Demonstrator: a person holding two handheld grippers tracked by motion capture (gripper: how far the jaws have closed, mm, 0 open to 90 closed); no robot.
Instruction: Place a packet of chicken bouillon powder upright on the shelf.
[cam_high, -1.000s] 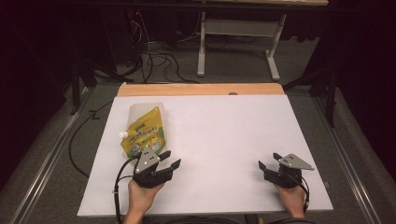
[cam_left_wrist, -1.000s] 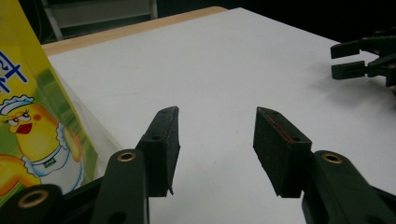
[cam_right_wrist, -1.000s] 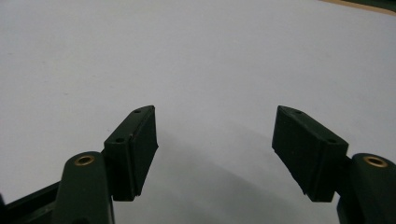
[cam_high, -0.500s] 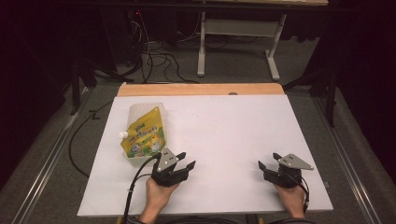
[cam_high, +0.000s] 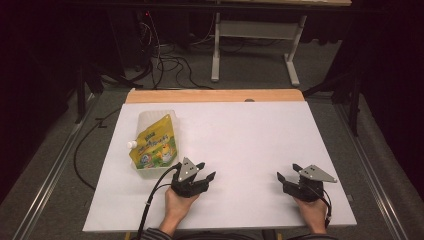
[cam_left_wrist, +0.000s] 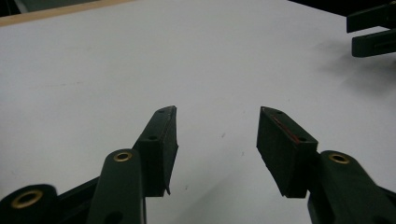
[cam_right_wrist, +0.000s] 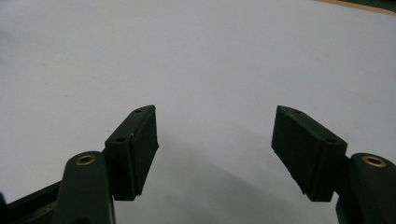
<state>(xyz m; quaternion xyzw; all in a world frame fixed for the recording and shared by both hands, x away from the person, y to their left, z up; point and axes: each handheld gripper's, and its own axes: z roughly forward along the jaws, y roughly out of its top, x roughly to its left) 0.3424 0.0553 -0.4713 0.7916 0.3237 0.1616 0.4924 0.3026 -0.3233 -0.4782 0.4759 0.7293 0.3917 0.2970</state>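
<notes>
While both tools rest low on the white desk (cam_high: 250, 130):
Pouch: yellow spouted pouch (cam_high: 154, 145) in clear tray (cam_high: 145, 119), ten o'clock of left hand-held gripper (cam_high: 205, 176).
Left hand-held gripper: jaws spread, just widened, nothing between.
Right hand-held gripper (cam_high: 286, 175): spread, empty.
Advice: approach pouch squarely, jaws wide.

White-topped table (cam_high: 260, 135) (wooden strip along its far edge), with a yellow spouted pouch (cam_high: 154, 145) near the left side
</notes>
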